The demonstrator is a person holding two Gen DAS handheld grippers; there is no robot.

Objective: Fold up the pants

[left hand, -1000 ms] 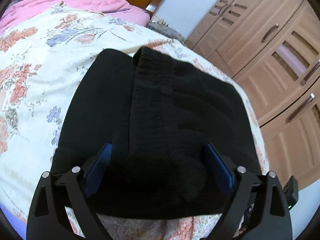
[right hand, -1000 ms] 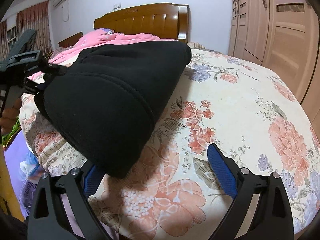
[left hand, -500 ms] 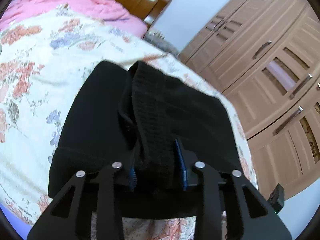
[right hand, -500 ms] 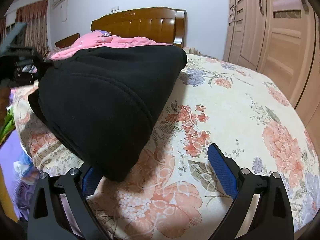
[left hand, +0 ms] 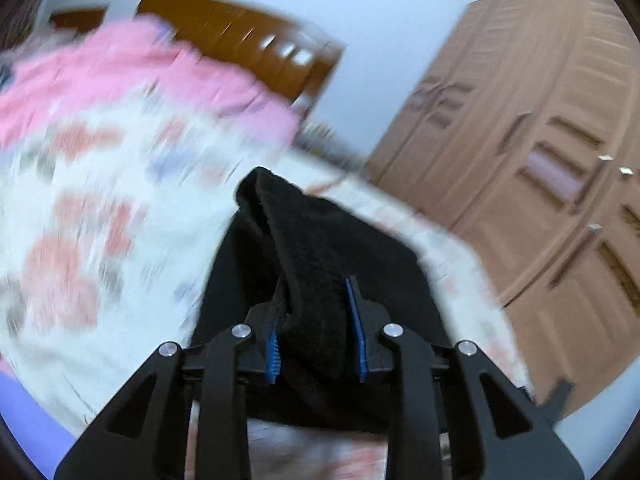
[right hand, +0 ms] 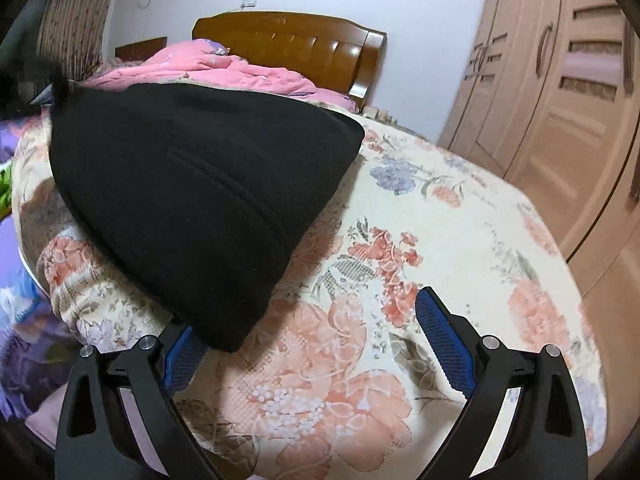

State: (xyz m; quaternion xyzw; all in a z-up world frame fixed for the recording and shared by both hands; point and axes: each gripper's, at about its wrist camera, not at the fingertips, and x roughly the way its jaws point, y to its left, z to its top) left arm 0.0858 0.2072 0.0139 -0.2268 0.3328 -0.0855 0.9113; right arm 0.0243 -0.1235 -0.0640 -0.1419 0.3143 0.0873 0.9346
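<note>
Black folded pants [right hand: 192,184] lie on the flowered bedspread [right hand: 460,240]. In the left wrist view my left gripper [left hand: 314,292] has its jaws closing on a bunched ribbed edge of the pants [left hand: 320,240]. The blue pads press on the cloth and that edge is lifted off the bed. This view is blurred. In the right wrist view my right gripper [right hand: 304,312] stands open low over the bed. The near corner of the pants covers the tip of its left finger. Its right finger [right hand: 440,332] is over bare bedspread. The left gripper shows as a dark blur [right hand: 24,80] at the pants' far left end.
A pink quilt [right hand: 224,72] is heaped by the wooden headboard [right hand: 300,44]. Brown wardrobe doors [right hand: 560,100] stand close along the bed's right side. The bed's edge drops off at the left, with purple and green cloth [right hand: 16,320] below.
My left gripper went from wide open around the pants to closed on their ribbed edge, then rose and swung, pulling that edge up. The right gripper stayed open and barely shifted.
</note>
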